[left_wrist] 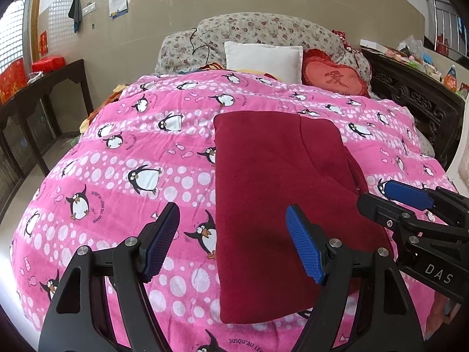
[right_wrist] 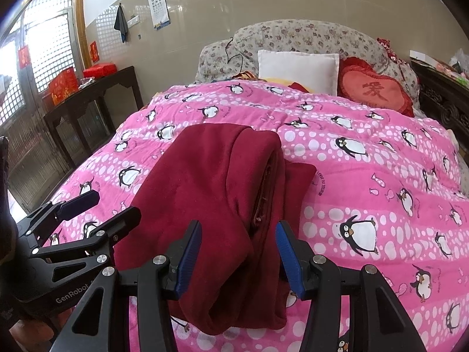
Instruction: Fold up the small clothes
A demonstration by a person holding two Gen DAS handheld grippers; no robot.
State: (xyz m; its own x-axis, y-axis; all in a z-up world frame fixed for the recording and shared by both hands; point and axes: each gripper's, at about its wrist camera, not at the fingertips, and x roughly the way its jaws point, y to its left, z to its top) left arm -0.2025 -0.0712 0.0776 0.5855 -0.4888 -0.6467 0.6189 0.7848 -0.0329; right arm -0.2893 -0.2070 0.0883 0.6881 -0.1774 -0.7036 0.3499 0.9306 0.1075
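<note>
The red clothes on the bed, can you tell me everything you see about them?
The dark red garment looks like soft, fuzzy fleece. It is already folded into a long shape of several layers; the right wrist view shows the layered edges and a seam along one side. It lies flat on the pink penguin quilt, running toward the pillows. Both the left claw and the right claw are open just above its near end, and neither grips it.

Left tool (left_wrist: 233, 242) gapes above folded maroon garment (left_wrist: 281, 193) on penguin quilt (left_wrist: 117, 158).
</note>
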